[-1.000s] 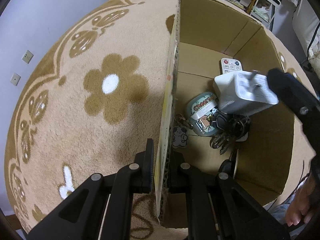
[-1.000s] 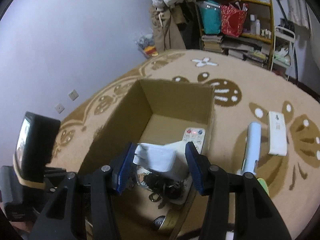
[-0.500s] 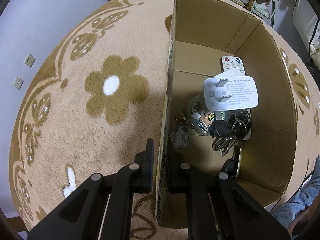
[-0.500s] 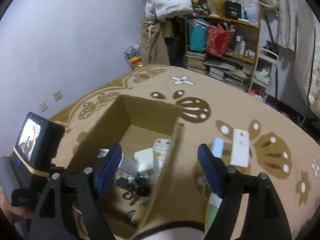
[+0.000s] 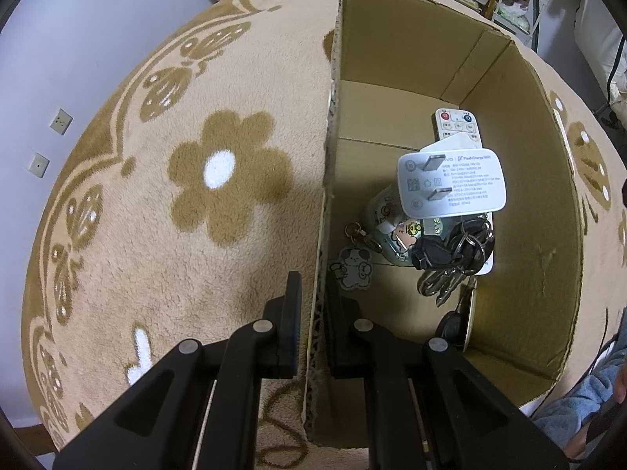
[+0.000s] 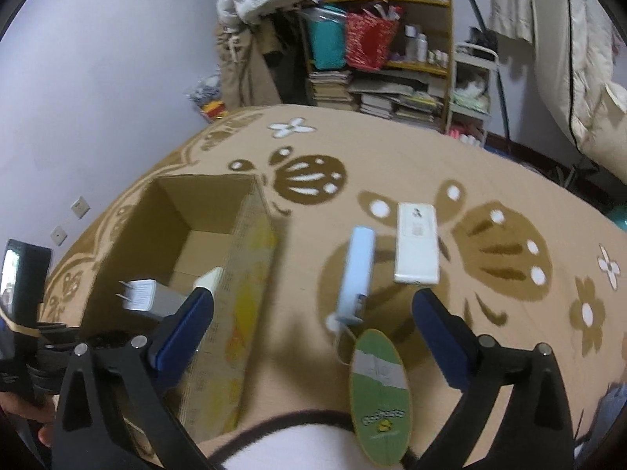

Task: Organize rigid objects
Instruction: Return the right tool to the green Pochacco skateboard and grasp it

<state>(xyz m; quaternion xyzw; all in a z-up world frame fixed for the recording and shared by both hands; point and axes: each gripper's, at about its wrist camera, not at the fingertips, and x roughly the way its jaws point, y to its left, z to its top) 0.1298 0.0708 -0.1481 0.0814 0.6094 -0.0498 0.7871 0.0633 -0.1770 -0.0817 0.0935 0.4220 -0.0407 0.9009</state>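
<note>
both wrist views steeply downward, sharing the cardboard box [image 5: 407,58]

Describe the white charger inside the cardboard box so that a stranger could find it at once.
Look into the open brown cardboard box on the beige flowered carpet. The white rounded rectangular plug charger lies on top of the pile there, above the black bunch of keys. Unlike the white remote control behind it, it shows two metal prongs and small printed text.
</note>
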